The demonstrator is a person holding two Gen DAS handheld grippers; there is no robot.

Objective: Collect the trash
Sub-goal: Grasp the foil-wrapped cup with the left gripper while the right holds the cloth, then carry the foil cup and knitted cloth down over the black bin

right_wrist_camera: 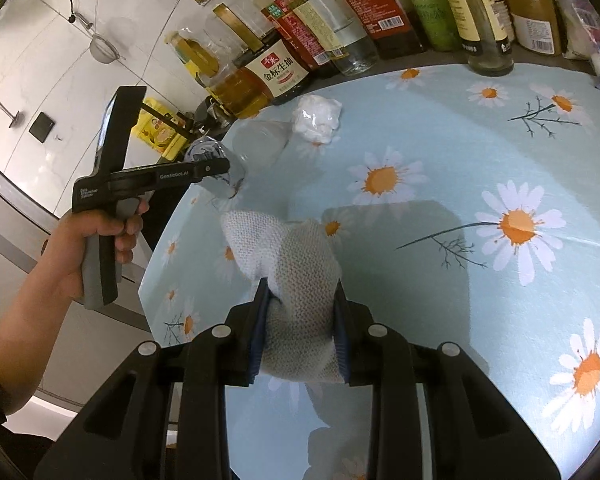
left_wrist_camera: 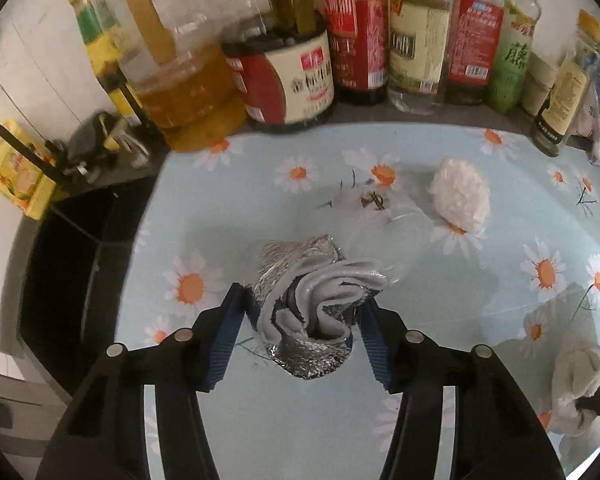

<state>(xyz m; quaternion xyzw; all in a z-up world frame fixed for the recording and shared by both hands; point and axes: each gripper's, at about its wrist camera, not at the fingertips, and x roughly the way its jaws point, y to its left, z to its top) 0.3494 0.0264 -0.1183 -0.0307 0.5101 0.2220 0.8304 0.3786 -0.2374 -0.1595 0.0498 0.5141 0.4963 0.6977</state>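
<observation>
My left gripper [left_wrist_camera: 302, 316] is shut on a crumpled silver foil wrapper [left_wrist_camera: 300, 300] with grey lining, held above the daisy-print tablecloth [left_wrist_camera: 420, 360]. My right gripper [right_wrist_camera: 300, 320] is shut on a crumpled white cloth wipe [right_wrist_camera: 296, 264] over the tablecloth [right_wrist_camera: 460, 280]; the wipe also shows at the lower right of the left wrist view [left_wrist_camera: 576, 384]. A white crumpled tissue ball [left_wrist_camera: 460, 192] lies on the cloth, also in the right wrist view [right_wrist_camera: 316, 118]. A clear plastic cup [left_wrist_camera: 384, 236] lies on its side beside it, also in the right wrist view [right_wrist_camera: 260, 144].
Bottles of oil, soy sauce [left_wrist_camera: 288, 76] and vinegar [left_wrist_camera: 416, 40] line the back edge. A black bin opening [left_wrist_camera: 68, 264] sits left of the table. A yellow box [left_wrist_camera: 16, 176] is at the far left. The person's left hand [right_wrist_camera: 96, 236] holds the other gripper.
</observation>
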